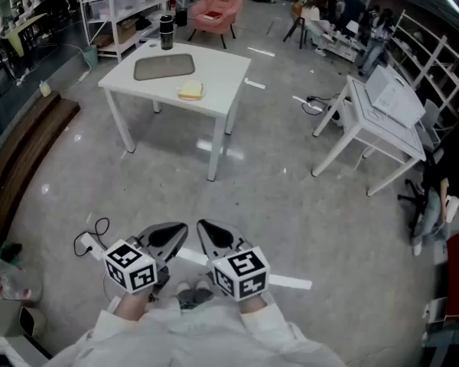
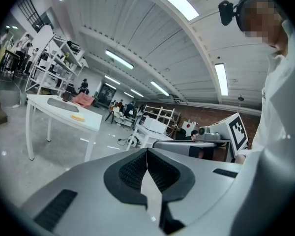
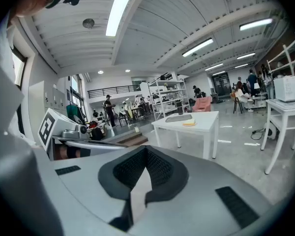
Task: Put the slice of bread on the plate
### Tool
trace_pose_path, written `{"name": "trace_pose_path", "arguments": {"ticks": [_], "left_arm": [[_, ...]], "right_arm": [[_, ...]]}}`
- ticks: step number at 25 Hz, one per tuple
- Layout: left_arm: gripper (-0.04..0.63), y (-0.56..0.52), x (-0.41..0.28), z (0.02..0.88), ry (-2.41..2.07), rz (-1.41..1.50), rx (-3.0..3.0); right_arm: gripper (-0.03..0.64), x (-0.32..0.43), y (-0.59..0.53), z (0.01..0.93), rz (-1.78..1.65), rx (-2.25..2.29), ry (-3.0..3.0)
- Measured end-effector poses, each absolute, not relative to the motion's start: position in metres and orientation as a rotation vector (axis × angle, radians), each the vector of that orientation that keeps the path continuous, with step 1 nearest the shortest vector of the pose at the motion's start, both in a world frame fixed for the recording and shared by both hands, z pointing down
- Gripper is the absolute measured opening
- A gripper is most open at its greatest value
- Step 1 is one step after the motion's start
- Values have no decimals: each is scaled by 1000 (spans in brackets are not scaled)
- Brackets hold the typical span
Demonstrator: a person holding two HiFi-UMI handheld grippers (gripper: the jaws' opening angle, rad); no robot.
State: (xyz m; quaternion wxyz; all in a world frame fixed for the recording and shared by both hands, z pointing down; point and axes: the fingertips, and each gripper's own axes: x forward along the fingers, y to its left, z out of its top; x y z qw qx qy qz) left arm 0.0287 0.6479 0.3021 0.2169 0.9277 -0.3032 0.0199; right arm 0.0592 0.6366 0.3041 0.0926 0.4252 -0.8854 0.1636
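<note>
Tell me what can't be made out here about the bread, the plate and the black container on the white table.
- Slice of bread: too small and far off in every view; its thickness and surface are unreadable.
- Plate: the head view shows only a flat grey shape, so its rim height is unclear. Both gripper views reduce it to a sliver.
- Black container: too small in the head view to tell lid or contents.

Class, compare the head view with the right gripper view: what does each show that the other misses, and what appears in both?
Head view only: the floor cable and the marker cube on the right hand-held gripper. Right gripper view only: the ceiling light strips, and that gripper's jaws seen close up, shut and empty. Both: the white table, the bread slice, the grey plate and the left hand-held gripper.
</note>
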Motion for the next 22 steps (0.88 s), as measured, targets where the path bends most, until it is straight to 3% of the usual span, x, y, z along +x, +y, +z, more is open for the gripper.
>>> {"name": "trace_pose_path", "arguments": {"ticks": [22], "left_arm": [[9, 609, 44, 344, -961, 115, 2472]], "right_arm": [[15, 92, 602, 340, 597, 1138, -2645]]}}
